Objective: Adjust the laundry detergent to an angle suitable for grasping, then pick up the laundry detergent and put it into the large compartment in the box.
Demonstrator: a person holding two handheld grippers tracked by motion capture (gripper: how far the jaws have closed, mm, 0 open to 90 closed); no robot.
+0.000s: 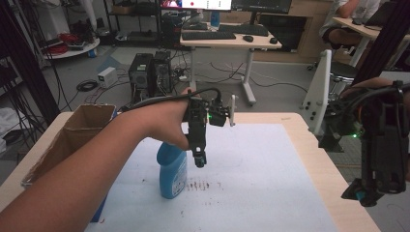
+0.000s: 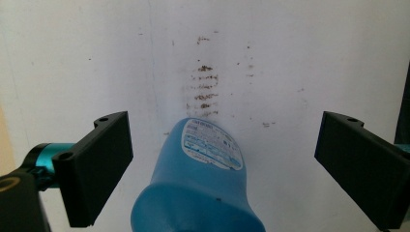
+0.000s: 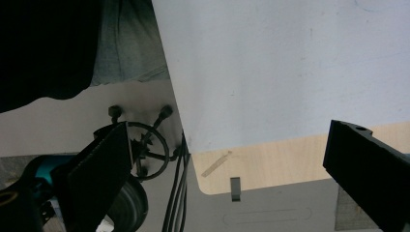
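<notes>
White sheet (image 1: 251,183) covers most of the table (image 1: 300,128). Cardboard box (image 1: 72,135) sits off the sheet's left edge. Blue bottle (image 1: 172,174) stands on the sheet, beside some brown smudges (image 1: 200,184). Left gripper (image 1: 200,162) hangs over the bottle, jaws spread wide, gripping nothing. Right gripper (image 1: 370,193), past the sheet's right edge, is spread too.

Bottle (image 1: 172,174) stands on the mat (image 1: 251,193) — cardboard box (image 1: 72,137) to its left.
</notes>
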